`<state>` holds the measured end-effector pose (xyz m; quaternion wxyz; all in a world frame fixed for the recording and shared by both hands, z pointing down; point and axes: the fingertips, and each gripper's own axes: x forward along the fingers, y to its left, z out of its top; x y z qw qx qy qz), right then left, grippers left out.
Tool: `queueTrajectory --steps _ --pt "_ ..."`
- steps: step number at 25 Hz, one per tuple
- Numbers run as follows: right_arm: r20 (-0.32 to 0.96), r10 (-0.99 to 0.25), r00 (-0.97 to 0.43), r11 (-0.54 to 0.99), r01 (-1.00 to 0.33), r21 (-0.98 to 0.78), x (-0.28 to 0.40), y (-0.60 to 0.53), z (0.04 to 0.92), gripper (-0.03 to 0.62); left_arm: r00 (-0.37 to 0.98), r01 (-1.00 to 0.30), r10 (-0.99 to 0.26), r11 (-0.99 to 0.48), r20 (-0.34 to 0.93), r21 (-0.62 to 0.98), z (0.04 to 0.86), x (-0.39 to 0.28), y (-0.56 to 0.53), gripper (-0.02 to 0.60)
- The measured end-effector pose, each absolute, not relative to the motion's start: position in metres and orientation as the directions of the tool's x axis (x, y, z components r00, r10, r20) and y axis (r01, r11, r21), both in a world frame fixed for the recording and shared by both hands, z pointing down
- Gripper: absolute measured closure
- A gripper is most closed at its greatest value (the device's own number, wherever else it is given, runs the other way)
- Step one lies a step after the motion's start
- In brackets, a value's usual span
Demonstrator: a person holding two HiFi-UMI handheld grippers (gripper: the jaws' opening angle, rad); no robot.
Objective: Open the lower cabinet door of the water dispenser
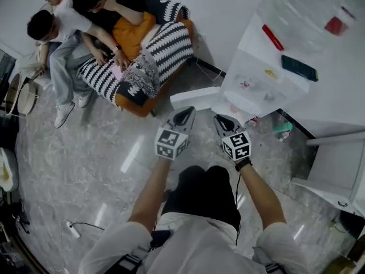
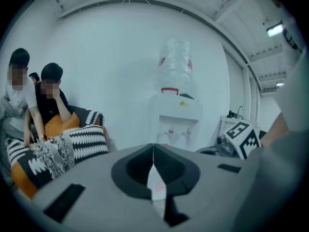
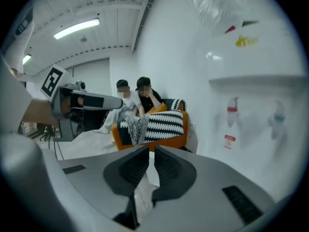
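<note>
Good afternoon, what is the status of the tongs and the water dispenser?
Left tongs shut, right tongs barely apart, both empty. Water dispenser ahead, untouched. Nothing in the way.

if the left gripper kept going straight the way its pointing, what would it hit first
Most likely the water dispenser: its white front shows straight ahead, just above the left gripper's closed tips. Nothing else shows in that line, though depth is hard to judge here.
</note>
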<state>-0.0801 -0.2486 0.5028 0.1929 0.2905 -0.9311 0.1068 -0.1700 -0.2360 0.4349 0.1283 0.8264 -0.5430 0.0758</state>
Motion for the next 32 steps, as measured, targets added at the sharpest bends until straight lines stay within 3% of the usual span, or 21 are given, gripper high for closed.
queueTrajectory --steps 8,17,32 --pt "0.384 -0.628 -0.677 0.640 -0.730 -0.241 -0.037 -0.164 0.318 0.554 0.434 -0.899 -0.855 -0.393 0.284 0.194 0.279 -0.171 -0.186 0.569" --pt "0.333 -0.770 -0.544 0.439 -0.831 -0.343 -0.002 -0.098 0.190 0.554 0.545 -0.837 -0.790 -0.496 0.280 0.230 0.168 -0.141 -0.129 0.569" --pt "0.146 -0.875 -0.462 0.415 -0.870 -0.267 0.067 -0.065 0.071 0.554 0.580 -0.812 -0.806 -0.559 0.119 0.167 0.056 -0.064 -0.094 0.569"
